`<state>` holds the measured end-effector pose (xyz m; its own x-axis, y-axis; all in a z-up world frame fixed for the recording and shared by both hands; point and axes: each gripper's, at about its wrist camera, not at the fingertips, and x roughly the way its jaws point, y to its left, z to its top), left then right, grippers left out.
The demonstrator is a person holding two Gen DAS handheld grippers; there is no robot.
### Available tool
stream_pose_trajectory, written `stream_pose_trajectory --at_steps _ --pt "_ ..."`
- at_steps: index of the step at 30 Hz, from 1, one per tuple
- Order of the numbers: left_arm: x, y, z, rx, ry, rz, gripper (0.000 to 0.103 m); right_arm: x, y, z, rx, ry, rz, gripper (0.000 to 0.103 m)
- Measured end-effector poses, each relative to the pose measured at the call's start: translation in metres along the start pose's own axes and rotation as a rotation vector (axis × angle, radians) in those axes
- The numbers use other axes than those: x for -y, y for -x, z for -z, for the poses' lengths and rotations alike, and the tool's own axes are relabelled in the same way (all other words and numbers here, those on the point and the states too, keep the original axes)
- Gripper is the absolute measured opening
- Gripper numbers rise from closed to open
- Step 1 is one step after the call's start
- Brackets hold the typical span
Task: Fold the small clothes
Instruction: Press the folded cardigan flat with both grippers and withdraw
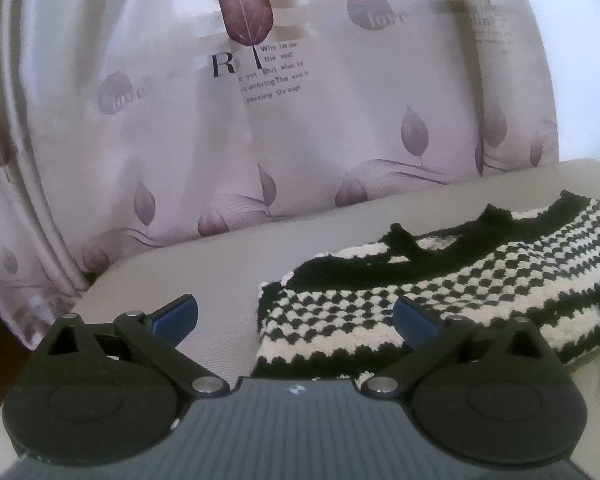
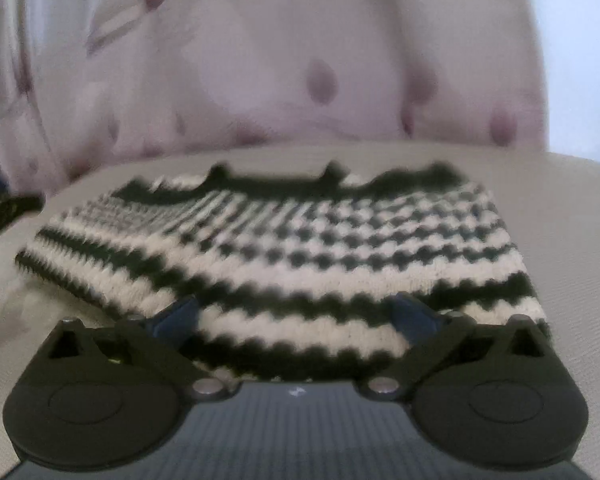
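Note:
A small black-and-white knitted garment (image 1: 440, 280) lies on a pale grey table (image 1: 220, 264), with a black trimmed edge at its far side. My left gripper (image 1: 296, 316) is open, its blue-padded fingers (image 1: 176, 316) wide apart, at the garment's near left corner. In the right wrist view the same garment (image 2: 300, 248) fills the middle. My right gripper (image 2: 296, 316) is open, its fingers (image 2: 416, 316) spread over the garment's near hem. Neither gripper holds anything.
A pale pink curtain (image 1: 260, 100) with purple leaf prints hangs just behind the table's far edge. Bare table (image 2: 580, 220) lies to the right of the garment. A dark object (image 2: 4, 208) shows at the far left.

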<state>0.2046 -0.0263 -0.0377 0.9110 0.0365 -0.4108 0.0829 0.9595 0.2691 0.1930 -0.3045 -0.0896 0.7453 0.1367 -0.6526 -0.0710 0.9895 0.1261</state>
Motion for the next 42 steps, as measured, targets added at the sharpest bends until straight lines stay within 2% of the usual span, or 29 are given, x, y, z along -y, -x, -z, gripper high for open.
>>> stream_pose_trajectory --at_steps 5,10,12,15,20,23,25,27,29,33,36,37,39,42 --pt "0.0 -0.001 0.003 -0.012 0.009 0.009 0.103 -0.017 -0.004 0.001 -0.025 0.092 0.071 0.103" --pt "-0.001 -0.006 0.006 -0.027 0.021 0.016 0.103 -0.016 0.001 0.003 -0.008 0.089 0.06 0.103" --pt "-0.001 -0.008 0.007 -0.03 0.023 0.015 0.103 -0.012 0.007 0.003 0.033 0.081 0.024 0.103" --pt "-0.001 -0.009 0.01 -0.023 0.023 0.014 0.103 -0.009 0.021 0.005 0.121 0.056 0.023 0.103" --pt "-0.01 -0.012 0.018 0.016 0.055 0.037 0.103 -0.014 0.051 0.016 0.323 0.055 0.114 0.103" --pt "-0.026 -0.013 0.025 0.042 0.117 0.056 0.103 -0.01 0.05 0.013 0.314 0.034 0.132 0.103" --pt "-0.039 -0.017 0.028 0.018 0.157 0.068 0.103 -0.01 0.047 0.01 0.283 0.025 0.147 0.103" --pt "-0.057 -0.021 0.033 -0.021 0.207 0.122 0.103 -0.011 0.045 0.01 0.279 0.023 0.146 0.103" --pt "-0.075 -0.024 0.039 -0.038 0.262 0.139 0.103 -0.013 0.045 0.011 0.282 0.036 0.149 0.103" --pt "-0.097 -0.036 0.044 -0.068 0.275 0.212 0.101 -0.015 0.045 0.013 0.283 0.038 0.141 0.103" --pt "-0.107 -0.049 0.039 -0.089 0.287 0.341 0.101 -0.015 0.045 0.013 0.279 0.034 0.141 0.103" --pt "-0.11 -0.057 0.035 -0.11 0.302 0.406 0.101 -0.015 0.045 0.013 0.277 0.035 0.142 0.103" --pt "-0.111 -0.074 0.029 -0.149 0.313 0.483 0.101 -0.016 0.045 0.013 0.276 0.039 0.144 0.103" --pt "-0.108 -0.107 0.023 -0.239 0.296 0.521 0.098 -0.016 0.045 0.013 0.276 0.039 0.145 0.103"
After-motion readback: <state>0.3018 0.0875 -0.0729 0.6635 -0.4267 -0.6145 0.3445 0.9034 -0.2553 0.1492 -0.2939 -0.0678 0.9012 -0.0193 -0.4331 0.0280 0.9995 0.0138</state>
